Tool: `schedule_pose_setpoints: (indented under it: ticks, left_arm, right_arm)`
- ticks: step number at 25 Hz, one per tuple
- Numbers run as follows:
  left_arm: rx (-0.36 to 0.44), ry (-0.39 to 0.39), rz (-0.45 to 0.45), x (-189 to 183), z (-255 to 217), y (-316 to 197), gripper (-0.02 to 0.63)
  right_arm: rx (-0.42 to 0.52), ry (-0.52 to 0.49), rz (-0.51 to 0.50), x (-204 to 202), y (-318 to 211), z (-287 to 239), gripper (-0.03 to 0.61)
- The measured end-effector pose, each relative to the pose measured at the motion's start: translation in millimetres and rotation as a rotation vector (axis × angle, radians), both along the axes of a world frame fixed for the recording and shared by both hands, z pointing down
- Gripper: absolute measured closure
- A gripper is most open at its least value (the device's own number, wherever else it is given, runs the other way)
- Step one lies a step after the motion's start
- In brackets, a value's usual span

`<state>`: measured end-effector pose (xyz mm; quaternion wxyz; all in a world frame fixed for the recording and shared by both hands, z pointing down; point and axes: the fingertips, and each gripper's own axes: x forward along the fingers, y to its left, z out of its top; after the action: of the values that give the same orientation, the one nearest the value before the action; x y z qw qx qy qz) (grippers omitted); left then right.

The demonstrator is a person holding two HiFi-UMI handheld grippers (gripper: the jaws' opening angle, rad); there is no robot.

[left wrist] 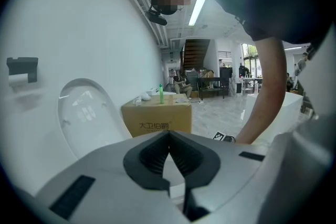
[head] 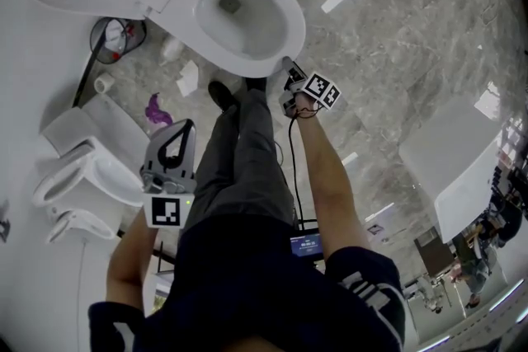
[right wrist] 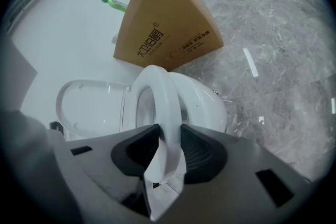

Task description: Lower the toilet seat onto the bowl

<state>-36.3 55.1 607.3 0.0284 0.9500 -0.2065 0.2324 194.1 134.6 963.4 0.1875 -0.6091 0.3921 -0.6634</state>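
Between the jaws of the right gripper (right wrist: 169, 136) sits the front rim of the toilet seat (right wrist: 167, 97). Both pads are closed on it, and the ring runs away from them toward its hinge, with the bowl (right wrist: 206, 106) just beyond and beneath. The left gripper (left wrist: 169, 138) has its jaws shut together on nothing, well away from the seat. The seat looks like stiff, smooth, fairly light plastic, probably slippery. This front edge, farthest from the hinge, seems the best place to hold; easing it down should prevent a slam.
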Motion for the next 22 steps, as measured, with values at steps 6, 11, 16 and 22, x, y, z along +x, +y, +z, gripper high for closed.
schedule_pose_setpoints:
  ticks: [6, 11, 16, 22]
  left_arm:
    - [-0.004, 0.006, 0.013, 5.0, 7.1, -1.1, 0.589]
    - [-0.015, -0.005, 0.02, 4.5, 12.6, 0.5, 0.589]
    - [-0.018, -0.009, 0.025, 3.7, 21.3, -0.6, 0.589]
    - [-0.033, -0.016, 0.021, 3.1, 26.8, -1.6, 0.589]
  right_arm:
    - [-0.016, 0.006, -0.001, 1.3, -0.1, 11.9, 0.439]
    - [-0.029, 0.007, -0.008, 1.7, 1.5, 20.1, 0.437]
    - [-0.038, 0.008, -0.015, 0.1, 0.9, 29.3, 0.434]
    - [-0.066, 0.03, -0.033, 0.6, 1.6, 37.3, 0.433]
